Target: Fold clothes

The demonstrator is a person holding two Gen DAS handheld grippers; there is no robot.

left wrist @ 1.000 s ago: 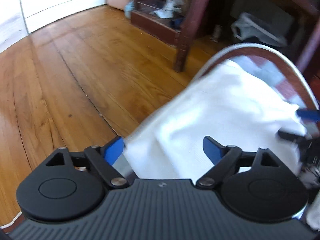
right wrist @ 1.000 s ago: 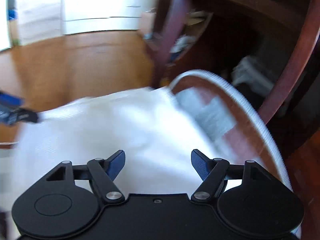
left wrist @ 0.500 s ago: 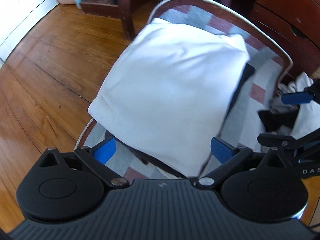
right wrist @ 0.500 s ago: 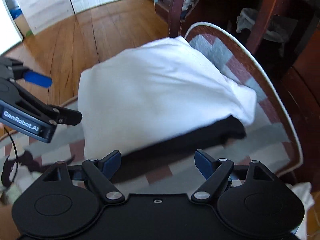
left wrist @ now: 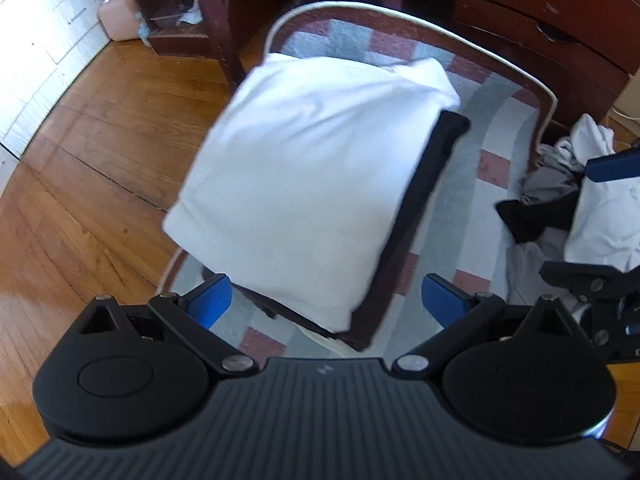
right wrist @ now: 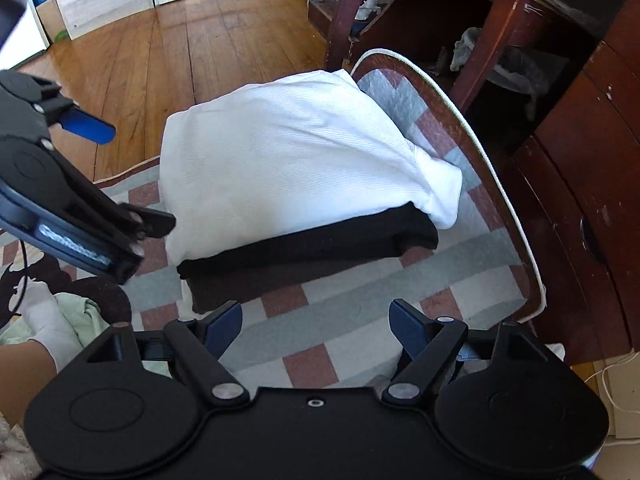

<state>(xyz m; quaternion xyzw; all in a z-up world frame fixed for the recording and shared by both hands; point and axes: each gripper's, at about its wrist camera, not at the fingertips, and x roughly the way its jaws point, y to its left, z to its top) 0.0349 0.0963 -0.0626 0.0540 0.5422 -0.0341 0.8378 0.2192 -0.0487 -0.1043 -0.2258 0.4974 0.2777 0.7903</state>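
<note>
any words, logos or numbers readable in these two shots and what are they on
Nothing can be read for sure.
Left gripper: a pale printed label on its side in the right wrist view, too blurred and oblique to read.
Small emblem on the gripper body in the left wrist view: a mark, not letters.
White folded garment, black folded garment and rug: no text.

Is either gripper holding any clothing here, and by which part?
Nothing is held. The left gripper and right gripper are both open, apart from the folded white garment on the dark one.
</note>
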